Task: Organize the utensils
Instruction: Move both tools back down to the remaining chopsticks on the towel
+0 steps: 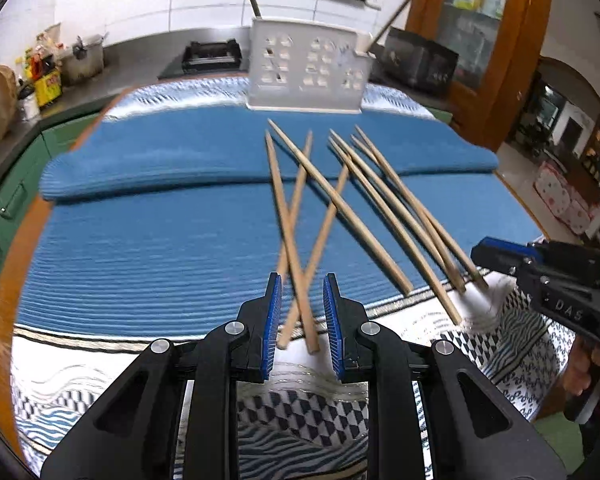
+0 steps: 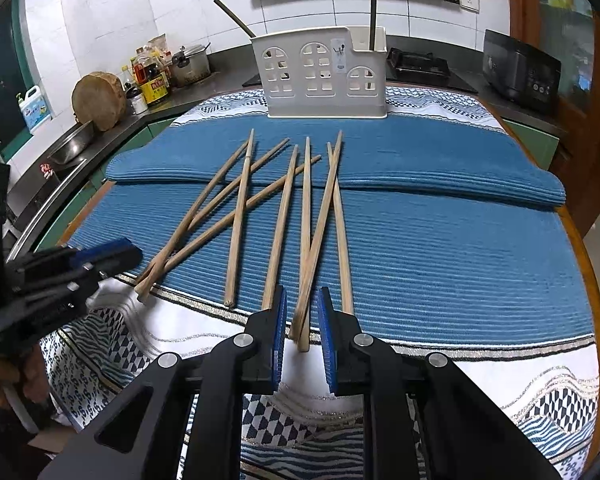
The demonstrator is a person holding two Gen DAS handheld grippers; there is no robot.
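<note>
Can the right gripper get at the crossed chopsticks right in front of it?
Probably yes: the right gripper is open, the crossed chopsticks end between its fingers, and nothing lies over them.

The left gripper hangs low over the near edge of the blue mat, jaws apart, with the butt ends of two crossed chopsticks lying between its blue pads. More chopsticks fan out just right of them. Beyond the chopsticks stands the white holder, two sticks poking from it. The right gripper shows right of the chopsticks.
</note>
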